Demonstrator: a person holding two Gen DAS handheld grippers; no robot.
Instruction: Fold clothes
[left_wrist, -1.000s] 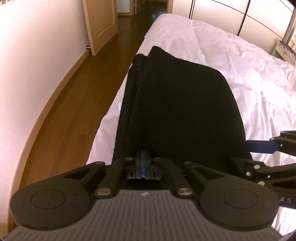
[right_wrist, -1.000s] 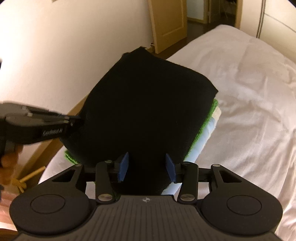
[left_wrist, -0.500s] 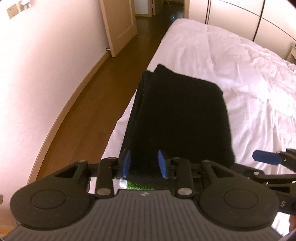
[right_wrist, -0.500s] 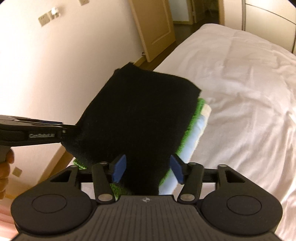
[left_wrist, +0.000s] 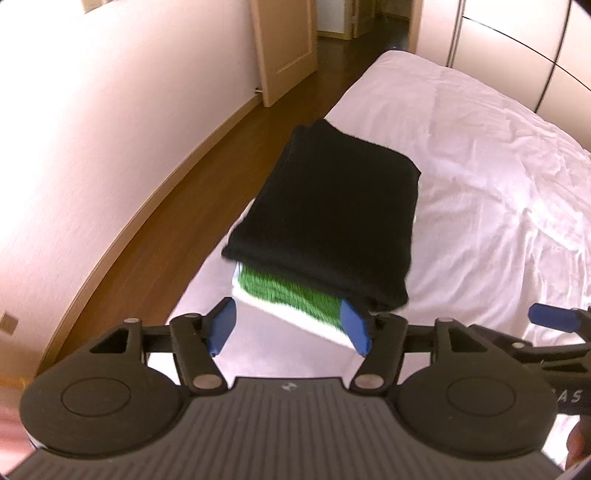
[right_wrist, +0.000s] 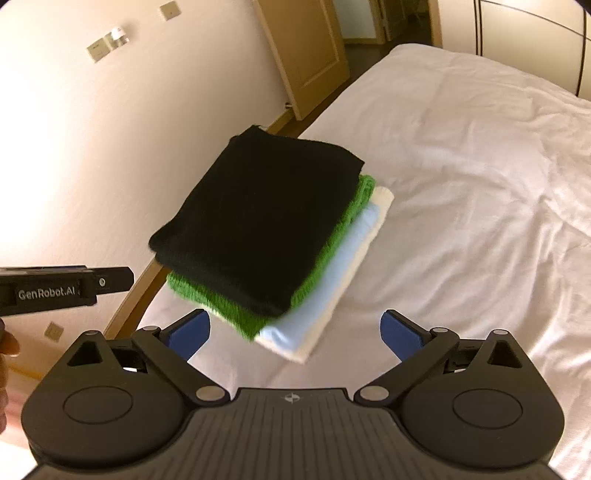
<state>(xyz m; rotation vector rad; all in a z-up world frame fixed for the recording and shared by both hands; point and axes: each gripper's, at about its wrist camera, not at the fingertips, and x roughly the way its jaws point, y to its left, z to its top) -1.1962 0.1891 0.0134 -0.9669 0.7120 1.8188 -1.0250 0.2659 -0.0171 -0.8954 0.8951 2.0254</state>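
looking at the bed (right_wrist: 461, 155) first: white sheet, soft and wrinkled, so anything on it sits on a yielding surface. wood floor (left_wrist: 155, 206) and plain wall run along its left edge.

stack of folded clothes (right_wrist: 295, 258) sits near that left edge of the bed. black knit (right_wrist: 258, 221) on top, fuzzy, thick, squared-off fold. under it a green knit (right_wrist: 332, 254) with a coarse ribbed look, then a smooth pale blue piece (right_wrist: 325, 295), then a white one (right_wrist: 369, 236) at the bottom, edges stepped out to the right.

judgement: all light, limp, no stiffness, knits grippy, blue piece probably slicker. to shift it, pinch the folded edge nearest the grippers, through all layers, both sides at once, or it'll slump.

left gripper (left_wrist: 288, 328) and right gripper (right_wrist: 295, 332): jaws spread wide, holding nothing, both just short of the stack.
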